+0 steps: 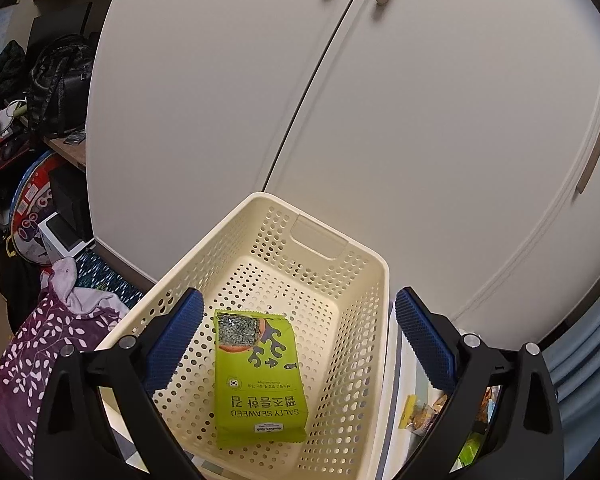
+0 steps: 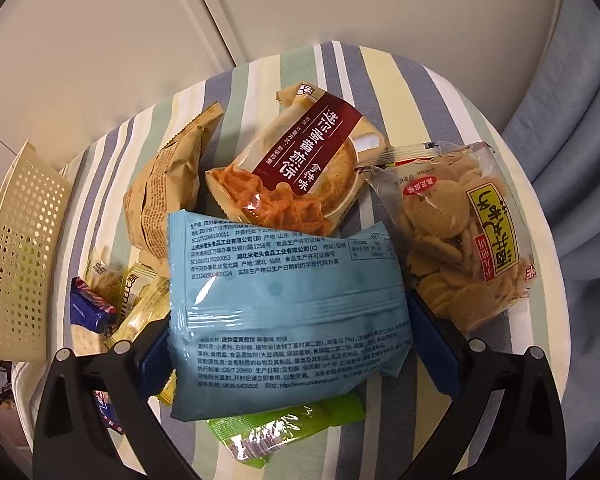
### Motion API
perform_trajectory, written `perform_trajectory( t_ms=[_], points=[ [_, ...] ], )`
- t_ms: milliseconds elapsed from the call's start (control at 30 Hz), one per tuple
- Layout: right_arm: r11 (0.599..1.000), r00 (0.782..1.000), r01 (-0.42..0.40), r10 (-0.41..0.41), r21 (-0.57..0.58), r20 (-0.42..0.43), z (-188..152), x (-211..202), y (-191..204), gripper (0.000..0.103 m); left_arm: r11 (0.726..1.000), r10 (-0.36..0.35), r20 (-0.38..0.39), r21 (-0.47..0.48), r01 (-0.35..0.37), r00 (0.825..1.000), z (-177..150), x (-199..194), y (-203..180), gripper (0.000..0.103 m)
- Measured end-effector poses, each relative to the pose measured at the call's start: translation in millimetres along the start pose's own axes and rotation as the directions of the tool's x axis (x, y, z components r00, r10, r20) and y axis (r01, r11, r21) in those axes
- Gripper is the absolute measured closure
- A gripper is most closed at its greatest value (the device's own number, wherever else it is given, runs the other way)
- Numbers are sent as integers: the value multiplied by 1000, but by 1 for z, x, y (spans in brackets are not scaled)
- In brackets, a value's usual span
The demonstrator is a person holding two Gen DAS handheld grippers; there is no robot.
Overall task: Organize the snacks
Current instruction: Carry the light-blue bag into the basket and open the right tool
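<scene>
Surrounding the work area: white cabinet doors [image 1: 380, 120] behind; a purple leaf-print cloth [image 1: 40, 360] and dark bags [image 1: 60, 80] off to the left; a striped cloth surface [image 2: 380, 76] under the snack pile.
Basket: cream perforated basket [image 1: 340, 280], rim just beside the striped cloth; its side wall also shows at the left edge of the right wrist view [image 2: 20, 240].
Basket contents: one green seaweed packet [image 1: 256, 376] lying flat on the basket floor, long axis running from the near end toward the far handle cut-out, print upside down to the camera, picture end farthest away.
Snack pile: tan crinkled bag [image 2: 168, 184], brown-banded biscuit pack [image 2: 296, 160], clear bag of round crackers [image 2: 460, 240], small wrapped sweets [image 2: 112, 304] near the basket, a green packet [image 2: 276, 428] partly under the blue one.
Obstructions: blue packet covers much of the pile's near side and hides most of both right pads.
Blue snack packet: blue snack packet [image 2: 288, 308], back side with printed text facing the camera, long axis roughly upright in view, tilted slightly.
Left gripper: left gripper [image 1: 296, 336] spread wide above the basket, blue pads [image 1: 176, 340] apart, empty, touching nothing.
Right gripper: right gripper [image 2: 288, 344] clamped on the blue snack packet, one pad at each side edge.
</scene>
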State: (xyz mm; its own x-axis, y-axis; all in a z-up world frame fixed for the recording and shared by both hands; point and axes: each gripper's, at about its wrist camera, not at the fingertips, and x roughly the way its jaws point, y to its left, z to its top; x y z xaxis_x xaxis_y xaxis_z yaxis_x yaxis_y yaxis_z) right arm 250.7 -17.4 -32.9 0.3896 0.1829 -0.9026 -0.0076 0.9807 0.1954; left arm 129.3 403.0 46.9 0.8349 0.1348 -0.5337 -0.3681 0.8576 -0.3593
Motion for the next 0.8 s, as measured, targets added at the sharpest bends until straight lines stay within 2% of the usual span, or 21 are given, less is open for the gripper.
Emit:
perform_trajectory(
  t_ms=[200,300,533,633,800],
  points=[
    [1000,1000,-23,23,-11,10,-5,-10,7,15,1000,-22,-3,-9,22,1000,0,-2,0,5],
    [999,999,-39,39,-7,34,-11,-26,5,15,999,-34,2,-21,34,999,1,-5,1,5],
    [989,986,-144,141,27,88,-11,-62,13,15,997,-51,4,-51,51,999,3,-8,7,5],
    [987,981,-160,160,-14,107,-9,-77,35,15,997,-52,7,-59,52,999,4,-9,10,5],
    [970,966,-210,225,-120,126,-7,-96,95,15,995,-38,19,-86,39,999,9,-13,22,5]
  ],
)
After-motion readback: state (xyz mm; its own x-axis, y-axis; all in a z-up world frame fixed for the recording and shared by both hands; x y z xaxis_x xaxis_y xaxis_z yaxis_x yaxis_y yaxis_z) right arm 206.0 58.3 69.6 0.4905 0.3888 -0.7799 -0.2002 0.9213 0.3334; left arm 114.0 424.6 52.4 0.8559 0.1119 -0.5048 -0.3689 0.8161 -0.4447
